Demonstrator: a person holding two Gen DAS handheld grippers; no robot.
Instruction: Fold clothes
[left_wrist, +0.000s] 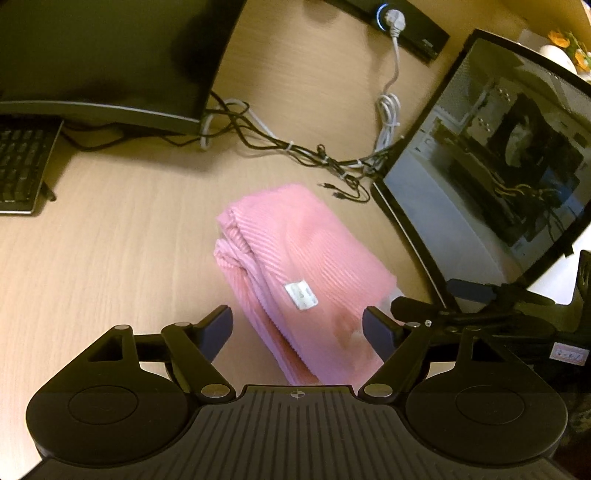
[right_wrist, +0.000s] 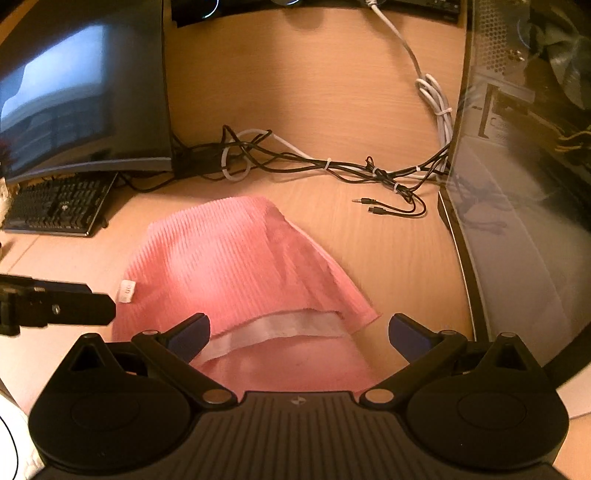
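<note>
A pink ribbed garment lies folded in a thick bundle on the wooden desk, with a white label on top. My left gripper is open, its fingers either side of the bundle's near end, nothing held. In the right wrist view the same pink garment shows a raw hem with a white inner band near the camera. My right gripper stands open over that hem, with nothing between its blue pads. The other gripper's finger reaches in from the left beside the label.
A dark monitor and a keyboard stand to the left. A glass-sided computer case stands right of the garment. A tangle of black and white cables runs behind it. Loose plugs lie on the desk.
</note>
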